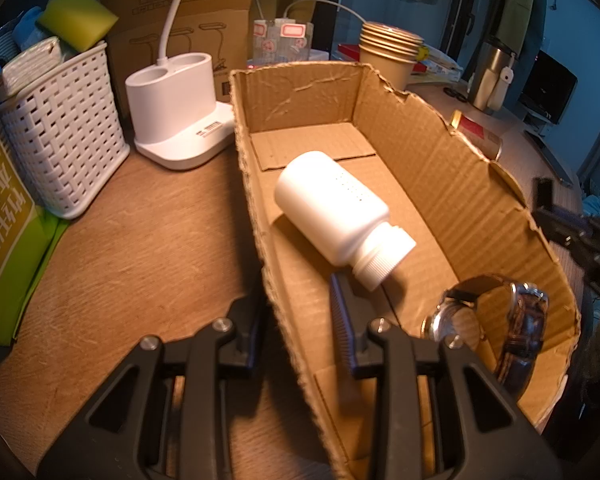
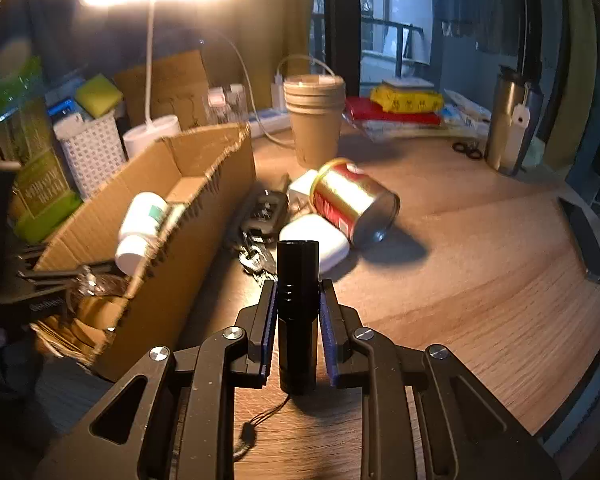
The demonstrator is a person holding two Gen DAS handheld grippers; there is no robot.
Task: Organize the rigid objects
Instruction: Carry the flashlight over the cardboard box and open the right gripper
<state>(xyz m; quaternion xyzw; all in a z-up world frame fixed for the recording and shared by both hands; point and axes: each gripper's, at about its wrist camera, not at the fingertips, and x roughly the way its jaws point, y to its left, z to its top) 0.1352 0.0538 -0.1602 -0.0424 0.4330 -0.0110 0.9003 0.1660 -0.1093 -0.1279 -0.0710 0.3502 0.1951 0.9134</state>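
Note:
My left gripper (image 1: 296,292) is shut on the left wall of the open cardboard box (image 1: 440,168), one finger outside it and one inside. In the box lie a white bottle (image 1: 340,216) and a wristwatch (image 1: 496,320). In the right wrist view my right gripper (image 2: 298,288) is shut on a black flashlight (image 2: 298,272), which points forward along the fingers with its lanyard hanging below. Beyond it on the table lie a white case (image 2: 324,240), a red-and-gold can (image 2: 352,200) on its side, and a black bunch of keys (image 2: 260,220). The box (image 2: 204,184) stands to the left.
A white woven basket (image 1: 64,132) and a white lamp base (image 1: 176,112) stand left of the box. A green packet (image 1: 4,220) leans at the far left. Stacked paper cups (image 2: 314,120), a steel tumbler (image 2: 508,120) and scissors (image 2: 468,150) stand at the back.

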